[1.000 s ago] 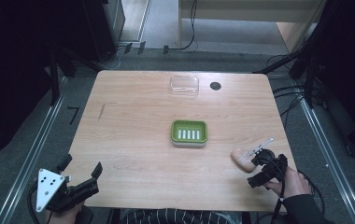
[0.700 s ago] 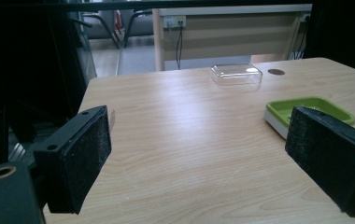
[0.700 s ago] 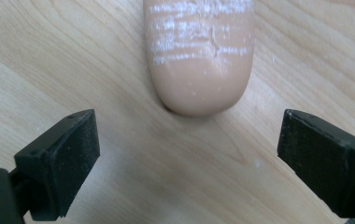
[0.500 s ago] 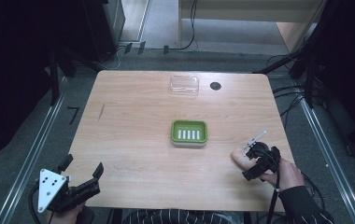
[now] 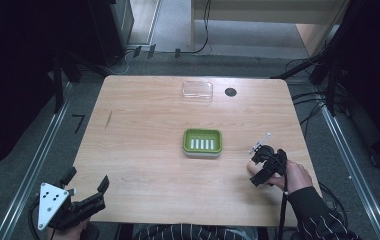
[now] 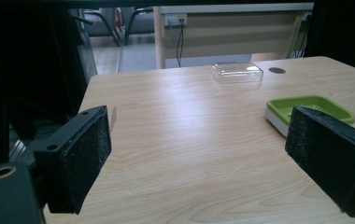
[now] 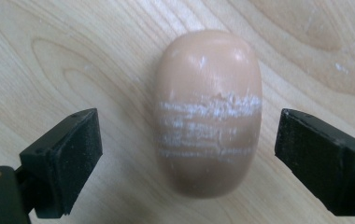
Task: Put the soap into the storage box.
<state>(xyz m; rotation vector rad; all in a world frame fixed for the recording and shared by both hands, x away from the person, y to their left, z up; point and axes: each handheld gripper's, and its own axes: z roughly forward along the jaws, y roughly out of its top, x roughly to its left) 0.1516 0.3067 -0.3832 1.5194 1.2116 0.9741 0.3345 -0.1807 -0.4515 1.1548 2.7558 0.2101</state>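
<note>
R gripper (image 7: 187, 154) fingers spread, just been closing w/ soap (image 7: 208, 112) between (untouched); smooth rounded bar could squirt out if pinched off-centre.

Soap dish (image 5: 202, 142) sits mid-counter (image 5: 138, 150), the lid (image 5: 197, 92) behind it near the far edge beside a hole (image 5: 230, 92), the soap bar (image 7: 208, 112) lies right of the dish between the right tool's (image 7: 187, 149) jaws, left tool (image 5: 85, 197) at the near-left corner.
</note>
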